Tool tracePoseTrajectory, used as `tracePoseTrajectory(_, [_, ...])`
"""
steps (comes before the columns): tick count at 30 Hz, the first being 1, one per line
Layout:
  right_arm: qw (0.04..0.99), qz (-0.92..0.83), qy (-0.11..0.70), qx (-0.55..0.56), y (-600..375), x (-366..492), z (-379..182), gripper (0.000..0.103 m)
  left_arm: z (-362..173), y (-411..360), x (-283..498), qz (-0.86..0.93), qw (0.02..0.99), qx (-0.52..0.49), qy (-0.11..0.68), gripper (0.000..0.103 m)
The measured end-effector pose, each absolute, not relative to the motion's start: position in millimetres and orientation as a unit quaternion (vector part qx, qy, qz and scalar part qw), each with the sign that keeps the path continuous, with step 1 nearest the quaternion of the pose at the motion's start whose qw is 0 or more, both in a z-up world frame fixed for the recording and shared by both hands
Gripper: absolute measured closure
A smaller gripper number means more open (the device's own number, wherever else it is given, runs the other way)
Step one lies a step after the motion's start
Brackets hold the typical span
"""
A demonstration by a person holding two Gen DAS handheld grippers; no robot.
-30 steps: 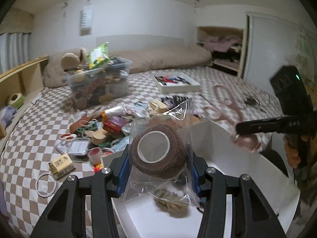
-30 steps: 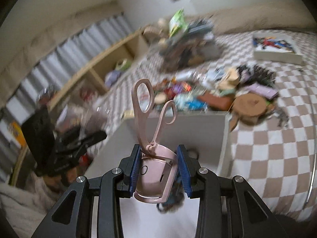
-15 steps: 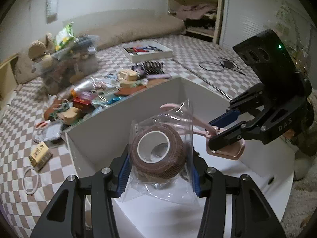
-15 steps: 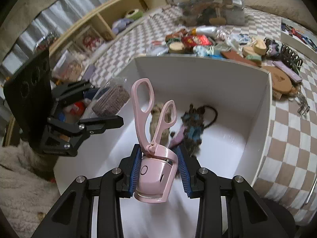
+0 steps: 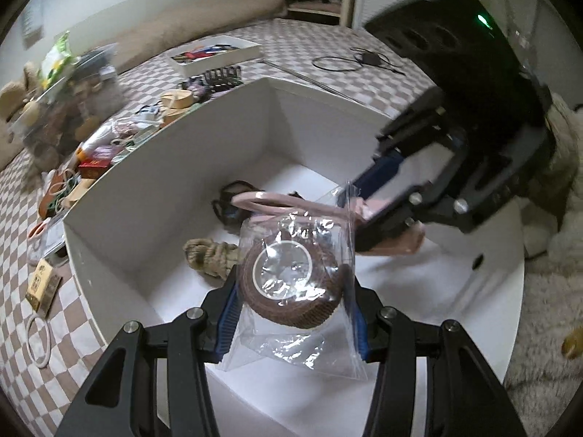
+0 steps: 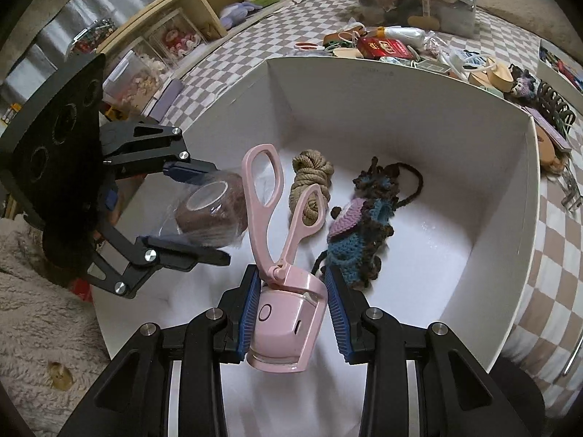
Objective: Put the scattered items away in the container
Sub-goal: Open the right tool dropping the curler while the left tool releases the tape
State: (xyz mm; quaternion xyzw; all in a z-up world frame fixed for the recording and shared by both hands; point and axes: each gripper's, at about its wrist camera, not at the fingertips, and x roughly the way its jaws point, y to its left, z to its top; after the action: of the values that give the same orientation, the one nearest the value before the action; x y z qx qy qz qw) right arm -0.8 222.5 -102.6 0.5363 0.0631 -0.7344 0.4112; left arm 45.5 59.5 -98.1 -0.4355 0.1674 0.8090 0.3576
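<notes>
Two claws are now hanging inside the mouth of the white box (image 6: 430,116), where a second ago both were riding above the checkered bed (image 5: 22,255) with the box only partly beneath them. The left claw (image 5: 293,291) is gripping a bagged roll of brown wrap (image 5: 291,287), its blue pads pressing on the clear bag at either side; the right claw (image 6: 291,313) is clamping a pink eyelash curler (image 6: 280,291) by its body, loop handles pointing up and away. Both have been tilting downward as they came over the rim, so the box floor is now filling the view under each load. A coil of tan rope (image 6: 311,185) and a crocheted pouch (image 6: 364,225) are already lying on that floor. The curler's handles are sitting just beside the bagged roll in the right wrist view, so the two loads are crowding each other near the left side of the box. Judging from this, the carry is nearly finished and letting go looks like the step ahead, while many scattered items (image 6: 386,47) are waiting on the bed beyond the far wall.
</notes>
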Motion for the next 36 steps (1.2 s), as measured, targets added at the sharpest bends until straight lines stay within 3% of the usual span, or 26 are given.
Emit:
tracePoseTrajectory(13, [0.416, -0.721, 0.081, 0.548, 217, 1, -110, 0.066, -112, 59, 47, 0.795, 0.341, -0.466, 0.184, 0.051])
tracePoseTrajectory(20, [0.419, -0.721, 0.078, 0.546, 216, 0, -112, 0.066, -112, 60, 50, 0.789, 0.354, -0.466, 0.189, 0.035])
tracePoseTrajectory(36, [0.419, -0.723, 0.076, 0.544, 216, 0, -114, 0.066, -113, 59, 48, 0.790, 0.354, -0.468, 0.179, 0.035])
